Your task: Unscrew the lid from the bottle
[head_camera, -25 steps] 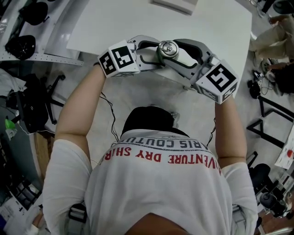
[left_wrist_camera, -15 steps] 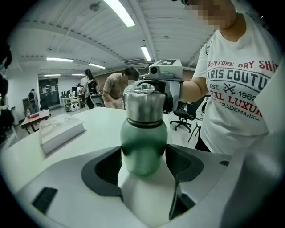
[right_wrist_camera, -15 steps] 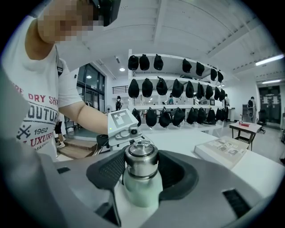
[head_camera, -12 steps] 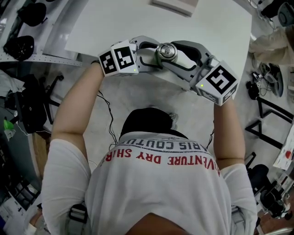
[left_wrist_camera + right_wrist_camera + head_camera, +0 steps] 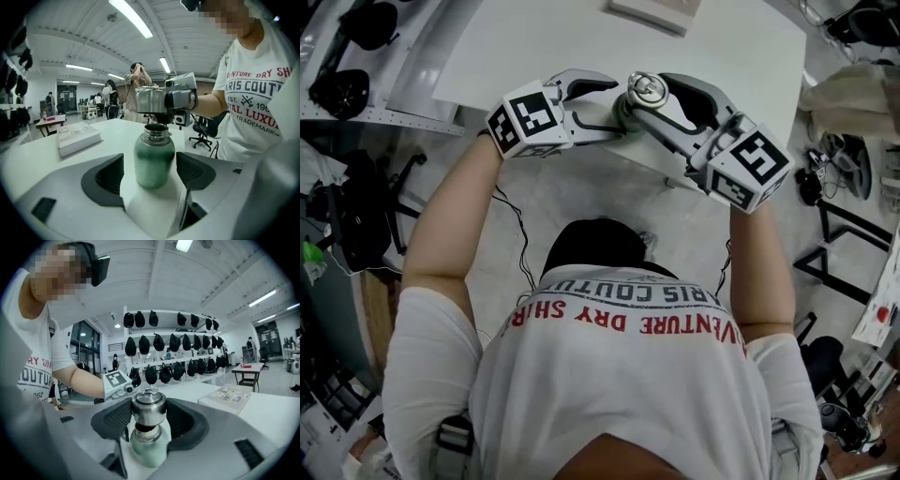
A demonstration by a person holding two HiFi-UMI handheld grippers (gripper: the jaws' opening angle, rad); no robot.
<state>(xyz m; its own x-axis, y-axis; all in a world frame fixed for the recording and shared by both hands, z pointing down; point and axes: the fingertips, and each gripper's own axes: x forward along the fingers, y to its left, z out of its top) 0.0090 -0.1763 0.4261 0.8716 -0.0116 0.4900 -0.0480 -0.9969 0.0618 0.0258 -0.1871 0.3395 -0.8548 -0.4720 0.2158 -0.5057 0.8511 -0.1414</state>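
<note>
Clamping lid [image 5: 148, 408]: right gripper [image 5: 149, 420], above bottle [image 5: 149, 446] neck (base hidden behind its jaws).
Left gripper [image 5: 151, 173]: jaws just widened, flanking bottle, untouching.

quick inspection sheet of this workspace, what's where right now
surface: white table, bottle near its front edge
job's things: green bottle upright, mouth open; steel lid off, held just above it
clutter: one book lying flat, apart from the bottle
grippers: left gripper jaws have just been opening, bottle between them untouched; right gripper shut on the lid
cables: thin wires hang below both grippers
surroundings: rows of dark bags, office chair, people standing behind
</note>
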